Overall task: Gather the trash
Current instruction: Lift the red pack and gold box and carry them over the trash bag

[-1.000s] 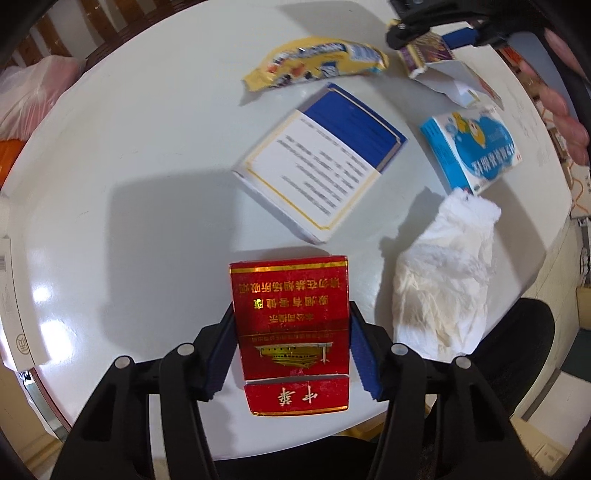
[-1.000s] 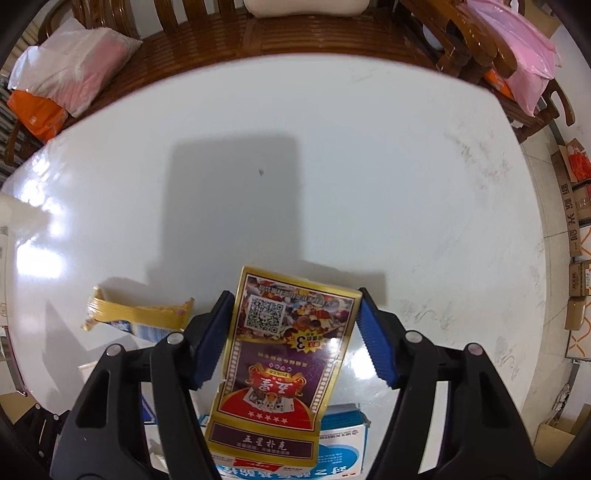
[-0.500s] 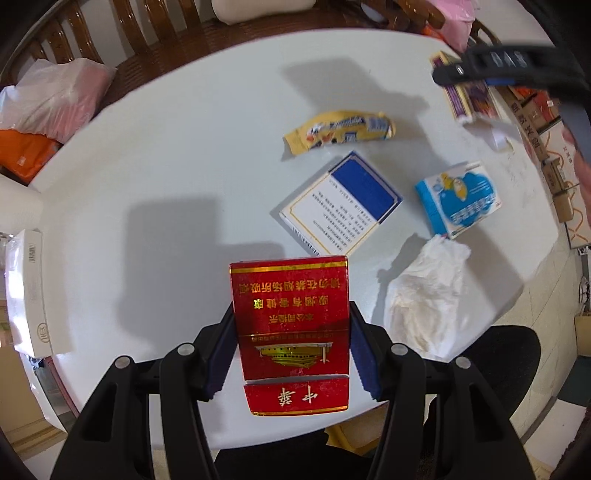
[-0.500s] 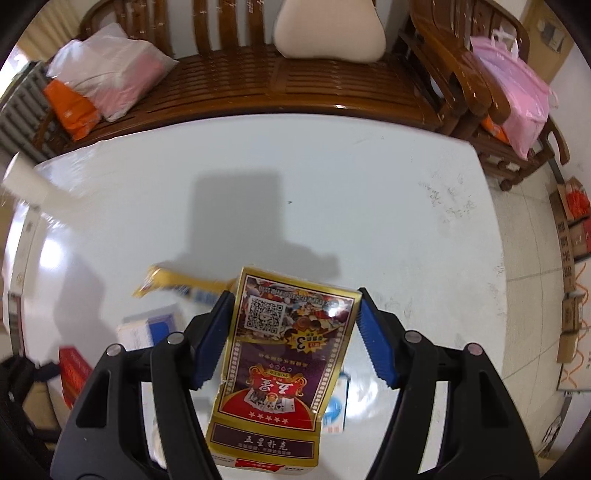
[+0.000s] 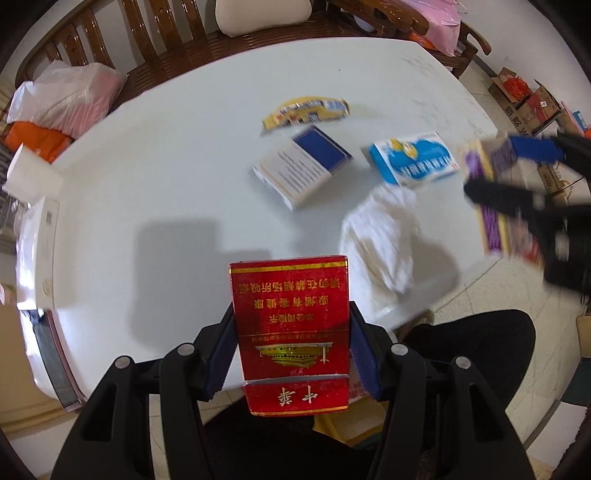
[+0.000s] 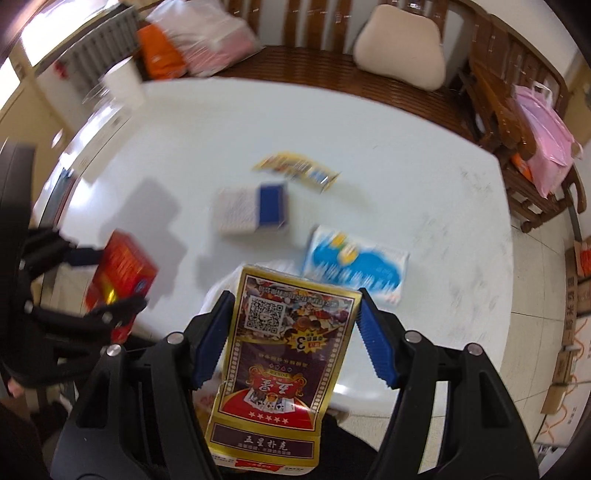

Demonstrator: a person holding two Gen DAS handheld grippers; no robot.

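Observation:
My left gripper (image 5: 291, 314) is shut on a red cigarette box (image 5: 290, 295), held above the near edge of the white table (image 5: 166, 166). My right gripper (image 6: 295, 302) is shut on a purple and gold playing-card box (image 6: 284, 362), also lifted off the table. Each shows in the other view: the right gripper (image 5: 509, 173) at the right, the left gripper (image 6: 110, 280) at the left. A yellow wrapper (image 5: 306, 110), a white and blue box (image 5: 303, 166), a blue and white pack (image 5: 410, 158) and a crumpled white tissue (image 5: 380, 240) lie on the table.
A wooden bench with a beige cushion (image 5: 262, 14) and plastic bags (image 5: 70, 92) stands behind the table. A long white box (image 5: 40, 251) lies at the table's left edge. Cardboard boxes (image 5: 524, 99) sit on the floor at the right. A black seat (image 5: 469, 350) is below the near edge.
Both grippers have risen and drawn back from the table with their boxes. The right gripper has swung from the far side to the near right edge.

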